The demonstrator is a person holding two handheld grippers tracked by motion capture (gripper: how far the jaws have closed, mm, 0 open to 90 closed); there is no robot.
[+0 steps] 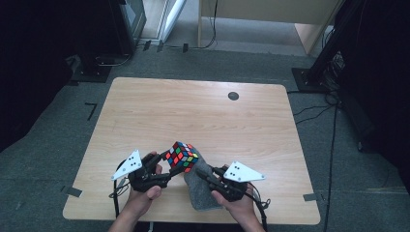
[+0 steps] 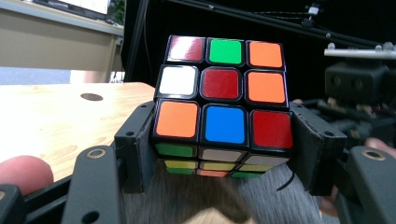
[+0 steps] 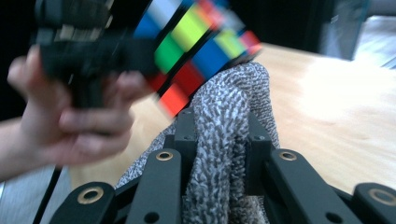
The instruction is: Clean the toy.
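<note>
1. Left gripper (image 1: 163, 170), seen in the lower left centre of the high view, is clamped on the puzzle cube (image 1: 182, 156); in the left gripper view the cube (image 2: 224, 114) is squeezed at its bottom layer between the two black jaws, raised above the table (image 1: 193, 111).
2. Right gripper (image 1: 199, 173), at the lower centre right of the high view, is closed on a fold of the grey cloth (image 1: 199, 189); in the right gripper view the cloth (image 3: 219, 140) is pinched between the jaws and pressed up against the cube's underside.
3. Most of the table is left bare in the upper half of the high view, so open room is judged ample there; the near edge lies just below the hands.
4. The cloth is judged soft and limp; a bunched fold, as now, is the surest hold.
5. The cube is judged light, stiff and smooth-faced, its layers free to twist; opposite flat faces are best gripped.
6. A small dark disc (image 1: 233, 95) is set near the far edge.
</note>
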